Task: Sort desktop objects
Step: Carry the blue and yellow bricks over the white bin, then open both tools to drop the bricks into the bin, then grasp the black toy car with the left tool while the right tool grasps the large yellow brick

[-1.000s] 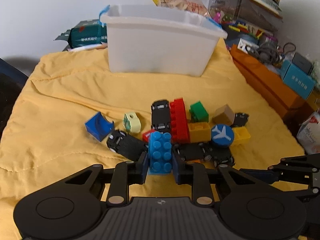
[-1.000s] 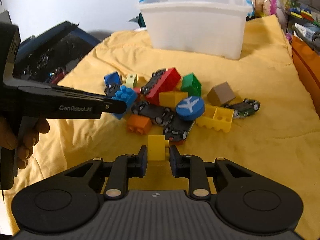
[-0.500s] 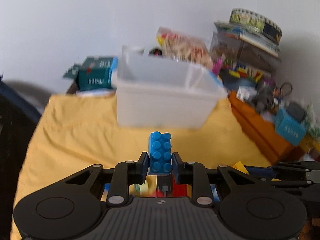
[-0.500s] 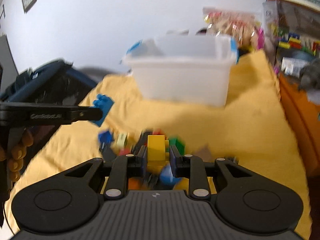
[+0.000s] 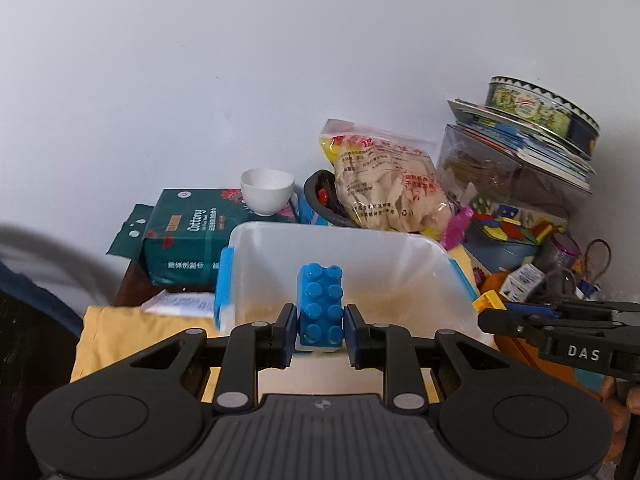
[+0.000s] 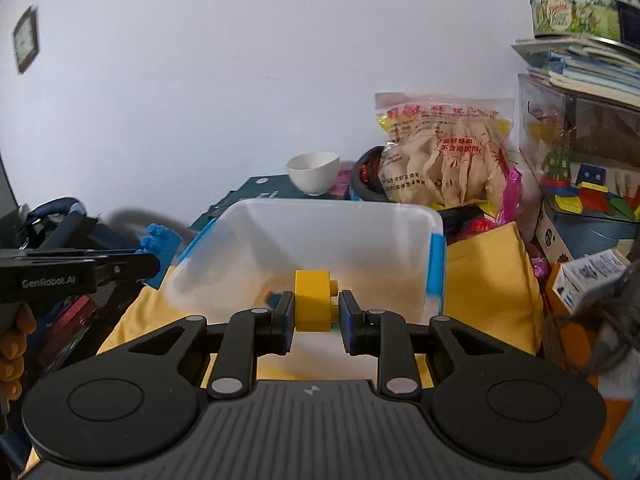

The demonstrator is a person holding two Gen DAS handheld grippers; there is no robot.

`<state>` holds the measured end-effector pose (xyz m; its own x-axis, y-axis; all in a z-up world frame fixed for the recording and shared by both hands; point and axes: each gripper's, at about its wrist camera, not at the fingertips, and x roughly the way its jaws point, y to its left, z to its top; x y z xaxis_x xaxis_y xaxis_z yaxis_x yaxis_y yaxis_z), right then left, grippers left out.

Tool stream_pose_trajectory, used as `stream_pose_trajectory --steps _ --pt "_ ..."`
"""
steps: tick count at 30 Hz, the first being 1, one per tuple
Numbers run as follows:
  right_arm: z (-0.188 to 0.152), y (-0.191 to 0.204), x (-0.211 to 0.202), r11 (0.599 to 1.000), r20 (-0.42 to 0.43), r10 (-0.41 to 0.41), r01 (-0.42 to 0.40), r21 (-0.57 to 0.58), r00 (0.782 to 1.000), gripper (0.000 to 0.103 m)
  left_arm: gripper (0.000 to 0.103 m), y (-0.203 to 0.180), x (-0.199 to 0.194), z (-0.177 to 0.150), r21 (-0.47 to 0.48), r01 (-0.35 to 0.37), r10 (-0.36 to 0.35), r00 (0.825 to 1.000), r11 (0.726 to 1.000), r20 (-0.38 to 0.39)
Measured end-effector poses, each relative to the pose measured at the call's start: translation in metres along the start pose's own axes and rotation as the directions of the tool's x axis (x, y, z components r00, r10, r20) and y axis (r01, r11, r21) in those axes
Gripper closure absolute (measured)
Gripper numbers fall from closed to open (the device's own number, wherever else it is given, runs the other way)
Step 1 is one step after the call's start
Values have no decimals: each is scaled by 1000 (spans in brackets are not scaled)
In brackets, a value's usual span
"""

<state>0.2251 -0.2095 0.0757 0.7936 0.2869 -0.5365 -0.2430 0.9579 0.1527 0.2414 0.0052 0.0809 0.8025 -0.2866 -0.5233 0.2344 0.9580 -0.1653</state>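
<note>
My left gripper is shut on a blue studded brick and holds it just in front of the white plastic bin with blue handles. My right gripper is shut on a yellow brick above the near edge of the same bin. The left gripper with its blue brick shows at the left of the right wrist view. The right gripper's tip with the yellow brick shows at the right of the left wrist view. A small dark piece lies inside the bin.
The bin stands on a yellow cloth. Behind it are a teal tissue pack, a white bowl, a snack bag and stacked boxes with a round tin. Orange boxes and clutter lie at the right.
Both grippers have risen from the pile of bricks and moved forward to the bin, each still holding its brick. The pile has dropped out of view.
</note>
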Motion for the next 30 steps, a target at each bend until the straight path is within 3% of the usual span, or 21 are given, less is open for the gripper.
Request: stream_pose_trajectory --steps 7,10,15,21,27,30 --pt "20 -9 42 999 -70 -23 24 21 997 76 72 4 43 21 4 -10 10 998 1000 -64" --pt "21 -9 54 999 -86 -51 53 15 995 52 51 9 59 20 -14 -35 33 993 999 -115" --pt "8 -14 30 999 -37 -30 31 33 999 53 50 20 40 6 3 -37 37 996 999 -79" --pt "-56 -9 -29 999 -16 -28 28 29 999 52 48 24 -17 -61 105 -5 10 999 994 -47" --pt "-153 6 -55 997 -150 -77 79 5 986 51 48 14 -48 -155 110 15 3 987 994 -163" --pt "-182 11 -50 995 -217 -87 93 19 972 50 48 5 -51 -189 129 0 28 977 992 -211"
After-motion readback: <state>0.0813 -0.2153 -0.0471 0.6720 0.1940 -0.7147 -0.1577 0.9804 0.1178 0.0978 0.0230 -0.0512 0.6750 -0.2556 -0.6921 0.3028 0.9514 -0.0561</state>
